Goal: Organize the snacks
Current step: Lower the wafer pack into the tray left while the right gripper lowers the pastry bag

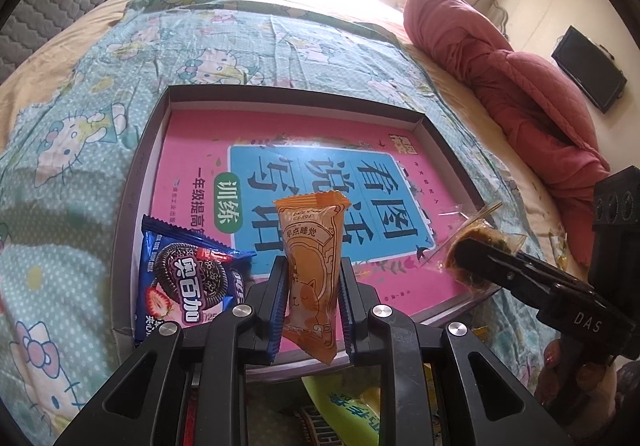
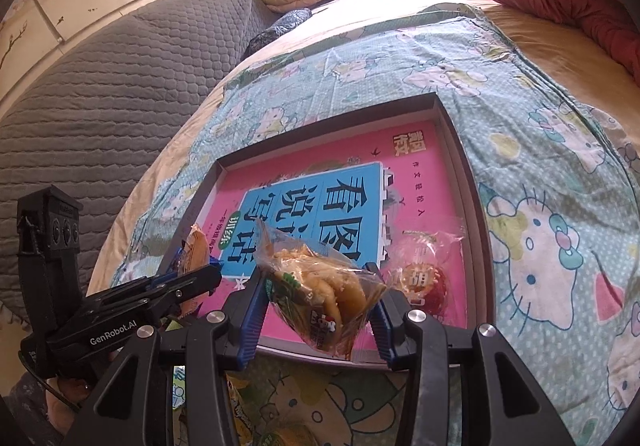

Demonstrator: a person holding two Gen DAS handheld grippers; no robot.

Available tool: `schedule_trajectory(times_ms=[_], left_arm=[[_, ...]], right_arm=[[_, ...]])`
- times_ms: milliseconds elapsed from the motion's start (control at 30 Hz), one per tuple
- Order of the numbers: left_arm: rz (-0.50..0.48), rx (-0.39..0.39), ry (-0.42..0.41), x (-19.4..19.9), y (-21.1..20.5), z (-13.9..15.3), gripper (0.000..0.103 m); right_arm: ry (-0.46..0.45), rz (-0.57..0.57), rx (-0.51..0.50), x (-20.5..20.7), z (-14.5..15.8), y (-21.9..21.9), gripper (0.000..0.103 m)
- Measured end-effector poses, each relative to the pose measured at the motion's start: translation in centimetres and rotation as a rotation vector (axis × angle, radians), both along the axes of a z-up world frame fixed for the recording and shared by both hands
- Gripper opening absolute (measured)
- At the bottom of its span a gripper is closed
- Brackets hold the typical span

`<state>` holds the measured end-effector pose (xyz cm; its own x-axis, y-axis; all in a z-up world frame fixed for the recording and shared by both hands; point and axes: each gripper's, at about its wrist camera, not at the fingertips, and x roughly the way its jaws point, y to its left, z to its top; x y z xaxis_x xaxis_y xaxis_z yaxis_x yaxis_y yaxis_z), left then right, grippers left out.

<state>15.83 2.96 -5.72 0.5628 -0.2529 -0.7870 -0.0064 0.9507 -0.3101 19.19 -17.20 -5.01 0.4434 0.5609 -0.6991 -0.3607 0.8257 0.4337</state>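
My left gripper (image 1: 312,286) is shut on an orange snack packet (image 1: 311,266) with a cat drawing, held above the near edge of a shallow box (image 1: 160,150) that has a pink and blue book as its floor. A blue Oreo pack (image 1: 188,282) lies in the box's near left corner. My right gripper (image 2: 318,294) is shut on a clear bag of golden pastry (image 2: 320,286), over the box's near edge (image 2: 478,214). A clear-wrapped red snack (image 2: 428,278) lies in the box's near right corner. Each gripper shows in the other's view: right (image 1: 472,258), left (image 2: 200,278).
The box lies on a Hello Kitty sheet (image 1: 80,118) on a bed. A red quilt (image 1: 500,78) is heaped at the right. A grey quilted headboard (image 2: 100,94) is to the left. More snack packets (image 1: 344,402) lie on the sheet below the grippers.
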Motion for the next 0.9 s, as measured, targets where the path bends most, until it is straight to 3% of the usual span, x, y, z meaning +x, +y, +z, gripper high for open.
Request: schedule_trajectory(times_ms=[533, 900], left_arm=[[-0.017, 0.000, 0.020, 0.8, -0.2, -0.9, 0.024], [-0.017, -0.005, 0.027, 1.0, 0.0, -1.1, 0.024]], right_arm=[[0.020, 0.053, -0.029, -0.1, -1.1, 1.3, 0.048], [0.009, 0.026, -0.060, -0.1, -1.0, 1.3, 0.048]])
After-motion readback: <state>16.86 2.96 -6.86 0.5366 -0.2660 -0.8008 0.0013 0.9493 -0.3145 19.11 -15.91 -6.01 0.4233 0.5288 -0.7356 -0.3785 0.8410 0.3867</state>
